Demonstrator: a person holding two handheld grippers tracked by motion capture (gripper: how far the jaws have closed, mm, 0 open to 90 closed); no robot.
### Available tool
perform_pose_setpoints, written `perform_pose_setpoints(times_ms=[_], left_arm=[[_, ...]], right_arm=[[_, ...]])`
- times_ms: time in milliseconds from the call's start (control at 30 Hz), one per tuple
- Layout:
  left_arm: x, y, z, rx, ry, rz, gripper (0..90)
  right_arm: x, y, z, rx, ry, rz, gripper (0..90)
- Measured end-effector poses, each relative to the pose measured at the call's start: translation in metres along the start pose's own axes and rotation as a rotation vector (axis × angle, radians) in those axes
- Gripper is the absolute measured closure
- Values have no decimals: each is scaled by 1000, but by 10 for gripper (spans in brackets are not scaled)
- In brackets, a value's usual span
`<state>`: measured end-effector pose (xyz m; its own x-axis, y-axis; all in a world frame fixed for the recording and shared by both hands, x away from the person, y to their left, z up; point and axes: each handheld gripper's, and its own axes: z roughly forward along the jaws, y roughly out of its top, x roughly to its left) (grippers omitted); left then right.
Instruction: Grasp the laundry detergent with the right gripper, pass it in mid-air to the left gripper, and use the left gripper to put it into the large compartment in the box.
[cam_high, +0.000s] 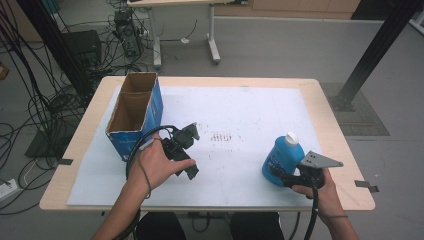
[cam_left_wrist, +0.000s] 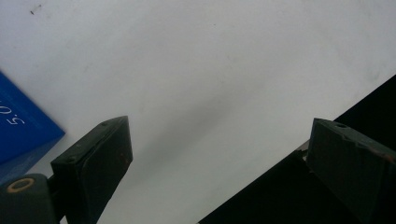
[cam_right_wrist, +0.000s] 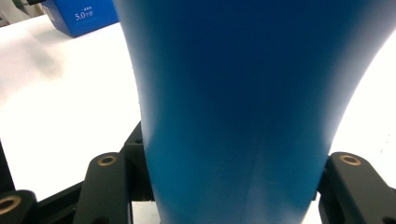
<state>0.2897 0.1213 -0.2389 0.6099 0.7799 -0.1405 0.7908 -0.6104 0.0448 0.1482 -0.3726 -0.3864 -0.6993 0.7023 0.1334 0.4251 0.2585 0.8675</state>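
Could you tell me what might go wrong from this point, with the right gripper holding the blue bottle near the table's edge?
1. The right gripper is shut on the blue bottle low on its body, so the tilted bottle might pivot or slip when lifted.
2. If the bottle is bound for the cardboard box, the open left gripper lies in the path and could be bumped.
3. The box's narrow opening might catch the bottle, tipping the box.
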Motion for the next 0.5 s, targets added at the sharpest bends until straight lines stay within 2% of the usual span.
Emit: perform_pose_setpoints(times_ms=[500], left_arm=[[0,1,-1,-2,2,4,75]], right_arm=[[1,-1,0,-5,-4,2,415]])
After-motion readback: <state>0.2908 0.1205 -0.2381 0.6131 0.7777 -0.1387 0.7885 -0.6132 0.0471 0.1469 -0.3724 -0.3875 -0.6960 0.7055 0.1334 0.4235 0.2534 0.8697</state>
